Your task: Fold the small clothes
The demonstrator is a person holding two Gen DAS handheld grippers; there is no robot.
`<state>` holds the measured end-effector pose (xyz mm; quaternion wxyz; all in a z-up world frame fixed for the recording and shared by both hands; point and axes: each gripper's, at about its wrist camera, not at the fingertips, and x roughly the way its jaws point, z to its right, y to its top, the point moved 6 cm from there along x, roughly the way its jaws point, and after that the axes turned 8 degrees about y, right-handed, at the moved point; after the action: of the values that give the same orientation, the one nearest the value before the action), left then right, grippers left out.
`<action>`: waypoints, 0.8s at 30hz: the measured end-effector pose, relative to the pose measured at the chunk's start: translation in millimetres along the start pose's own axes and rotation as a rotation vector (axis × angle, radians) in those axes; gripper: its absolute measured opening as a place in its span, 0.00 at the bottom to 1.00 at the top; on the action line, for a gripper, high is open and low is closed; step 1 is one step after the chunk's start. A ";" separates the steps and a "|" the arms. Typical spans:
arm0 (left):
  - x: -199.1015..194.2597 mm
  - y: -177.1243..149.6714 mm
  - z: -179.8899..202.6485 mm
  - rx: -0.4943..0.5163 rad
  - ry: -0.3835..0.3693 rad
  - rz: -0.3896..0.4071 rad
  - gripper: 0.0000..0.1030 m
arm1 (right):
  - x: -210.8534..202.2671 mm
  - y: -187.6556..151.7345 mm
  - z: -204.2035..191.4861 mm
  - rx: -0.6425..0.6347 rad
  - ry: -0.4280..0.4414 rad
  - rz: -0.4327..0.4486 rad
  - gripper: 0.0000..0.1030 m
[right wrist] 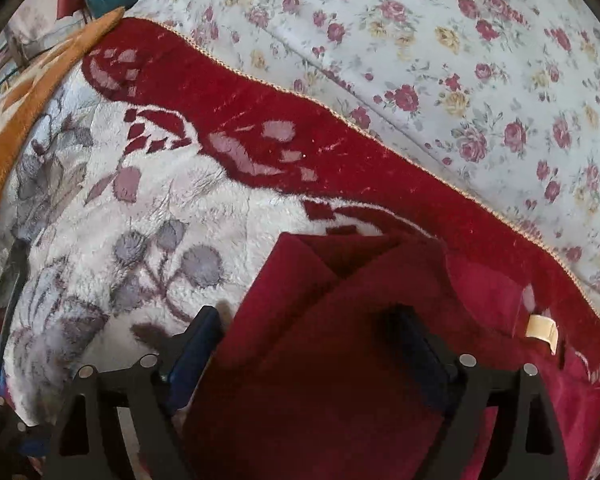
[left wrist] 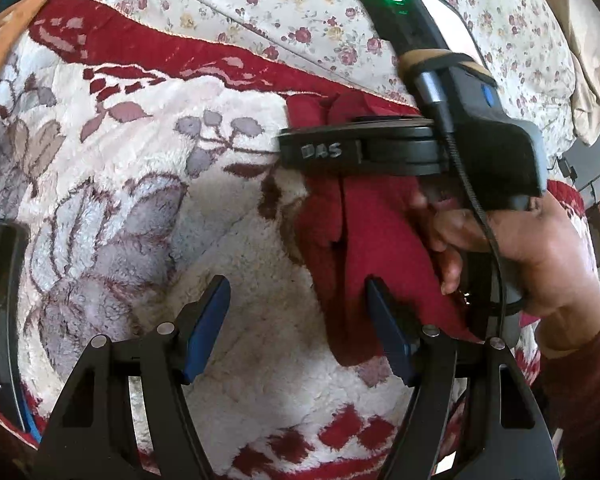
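A small dark red garment [right wrist: 324, 344] lies folded on the fleece blanket, its two flaps crossing in a V at the far end. My right gripper [right wrist: 308, 344] stands open straddling it. Both blue pads [right wrist: 198, 344] are spread wide, and the cloth lies loose between them. In the left wrist view the same garment [left wrist: 368, 236] lies to the right, partly hidden by the black housing [left wrist: 484, 152] of the right-hand tool and the hand [left wrist: 540, 256] holding it. My left gripper [left wrist: 296, 324] is open over bare white fleece, its right pad [left wrist: 384, 332] at the garment's edge.
The white fleece blanket [right wrist: 188, 200] with grey flowers and a dark red border covers the bed. A floral sheet [right wrist: 440, 60] lies beyond the border. An orange blanket [right wrist: 16, 128] sits at the far left. A cream label [right wrist: 542, 330] shows right of the garment.
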<state>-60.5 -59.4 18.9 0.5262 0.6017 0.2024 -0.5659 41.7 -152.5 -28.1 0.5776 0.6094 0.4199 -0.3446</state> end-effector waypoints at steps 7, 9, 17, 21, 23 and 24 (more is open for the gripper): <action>4.3 12.6 8.3 -0.003 -0.015 0.029 0.68 | -24.7 -2.0 24.1 0.084 0.139 0.061 0.38; 5.5 15.9 11.8 0.000 -0.021 0.041 0.68 | -33.0 -2.5 24.8 0.096 0.177 0.084 0.32; 7.0 29.8 30.1 0.002 -0.125 0.085 0.68 | -51.5 -6.2 31.4 0.145 0.261 0.128 0.24; 8.6 36.3 43.1 -0.007 -0.211 0.084 0.69 | -55.6 -5.7 36.9 0.171 0.299 0.128 0.24; 13.0 37.5 47.2 0.008 -0.173 0.087 0.69 | -58.1 -6.3 37.8 0.176 0.315 0.124 0.24; 16.9 37.3 49.5 0.020 -0.151 0.080 0.69 | -59.5 -6.8 38.0 0.174 0.318 0.123 0.24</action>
<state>-47.7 -121.6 28.4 0.5562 0.5701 0.1321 -0.5900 13.6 -197.2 19.3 0.4692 0.7283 0.4363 -0.2430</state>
